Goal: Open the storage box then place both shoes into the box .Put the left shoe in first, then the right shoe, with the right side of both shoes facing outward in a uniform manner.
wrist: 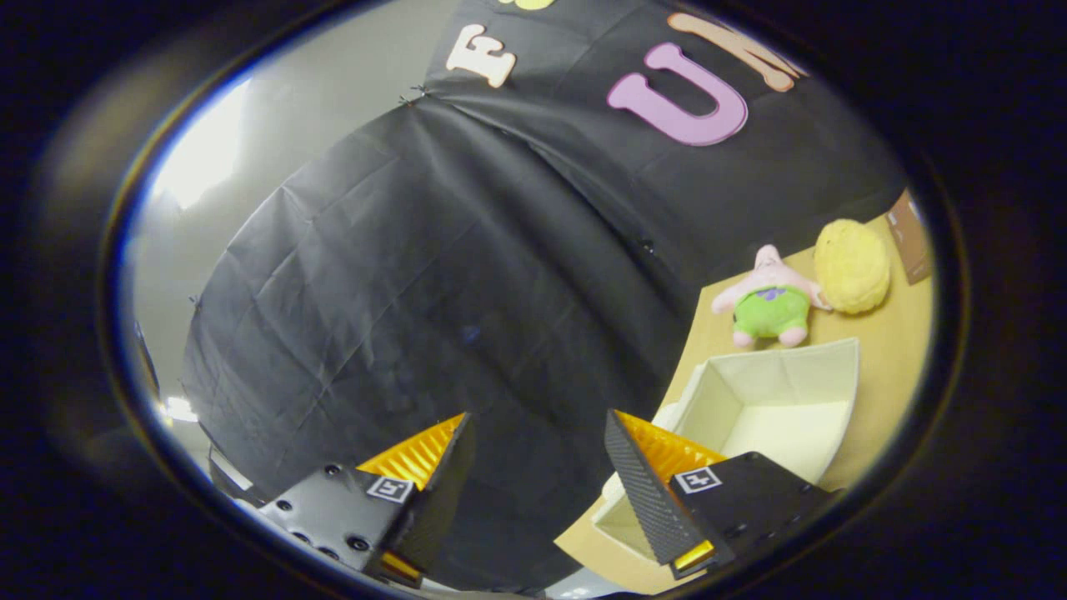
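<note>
My gripper (540, 433) is open, with nothing between its fingers, and it is tilted so that it looks mostly at the black cloth wall. The storage box (821, 367), a cream fabric box, stands open on the wooden table (892, 358), just beyond and beside the right finger (642, 475). Its inside looks bare as far as I can see. The right finger hides the box's near corner.
A pink and green plush toy (771, 302) and a yellow fluffy ball (852, 265) lie on the table beyond the box. A brown object (910, 235) sits at the table's far corner. The table's edge runs just under the right finger.
</note>
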